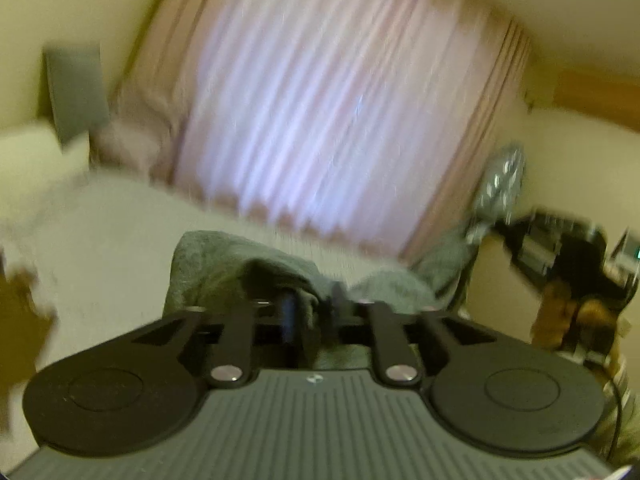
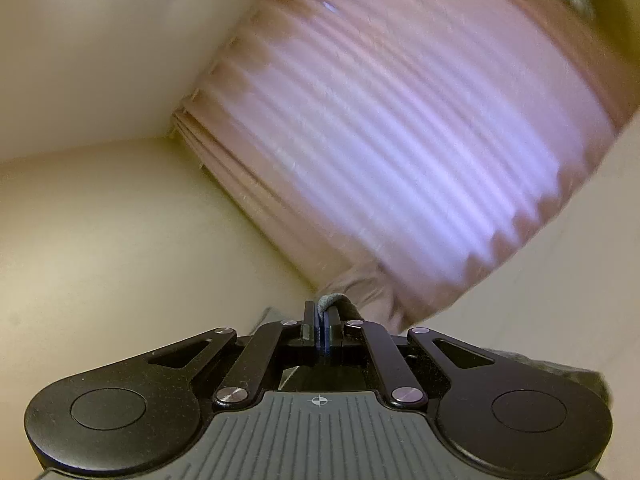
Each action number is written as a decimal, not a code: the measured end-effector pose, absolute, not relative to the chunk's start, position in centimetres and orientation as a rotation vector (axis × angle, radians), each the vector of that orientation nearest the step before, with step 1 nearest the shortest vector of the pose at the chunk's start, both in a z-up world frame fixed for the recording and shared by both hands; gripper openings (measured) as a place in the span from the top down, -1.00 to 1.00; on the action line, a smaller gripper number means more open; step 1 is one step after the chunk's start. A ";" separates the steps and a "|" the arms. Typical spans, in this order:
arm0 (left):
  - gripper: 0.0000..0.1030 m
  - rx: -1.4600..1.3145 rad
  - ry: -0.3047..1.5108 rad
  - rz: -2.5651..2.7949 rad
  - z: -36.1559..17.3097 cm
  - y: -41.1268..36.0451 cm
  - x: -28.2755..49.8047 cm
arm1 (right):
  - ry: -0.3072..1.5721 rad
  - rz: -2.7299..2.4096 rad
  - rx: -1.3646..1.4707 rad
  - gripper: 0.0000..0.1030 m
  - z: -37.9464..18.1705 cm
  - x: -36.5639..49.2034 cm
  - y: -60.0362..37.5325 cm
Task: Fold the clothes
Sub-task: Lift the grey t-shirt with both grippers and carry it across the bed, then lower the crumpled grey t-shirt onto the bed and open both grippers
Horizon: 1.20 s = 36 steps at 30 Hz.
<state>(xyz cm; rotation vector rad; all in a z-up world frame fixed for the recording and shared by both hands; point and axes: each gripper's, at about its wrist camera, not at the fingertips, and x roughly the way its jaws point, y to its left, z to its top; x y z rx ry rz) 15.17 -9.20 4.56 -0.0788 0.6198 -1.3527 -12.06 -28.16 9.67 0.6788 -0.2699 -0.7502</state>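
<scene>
A grey garment is bunched up just ahead of my left gripper, over a white bed. The jaws stand a little apart. A fold of the grey cloth drapes over the left finger and hangs into the gap, but the pads do not press on it. In the right wrist view my right gripper is held level and rolled, shut on a thin edge of the grey garment that pokes out past the fingertips. More of the cloth hangs at the lower right. Both views are blurred.
A pink pleated curtain fills the wall ahead and also the right wrist view. A grey cushion leans at the left. A metal fan and dark clutter stand at the right. Cream walls surround.
</scene>
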 end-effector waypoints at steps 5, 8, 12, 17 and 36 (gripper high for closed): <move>0.44 0.057 0.782 -1.222 -0.4 -10.8 8.7 | 0.117 -0.887 0.665 -0.76 8.7 -15.1 -29.2; 0.44 0.082 0.891 -1.183 -3.3 -9.4 6.8 | 0.219 -0.938 0.712 -0.76 5.9 -18.5 -27.9; 0.44 0.178 0.991 -1.114 -6.3 -7.5 6.1 | 0.415 -1.022 0.844 -0.76 0.7 -22.4 -25.1; 0.44 0.299 1.048 -1.113 -8.4 -6.8 4.4 | 0.598 -1.110 0.893 -0.76 -4.6 -26.0 -20.2; 0.26 0.542 0.924 -1.318 -7.0 -3.8 1.7 | 0.780 -1.213 0.849 -0.76 -8.1 -18.2 -7.2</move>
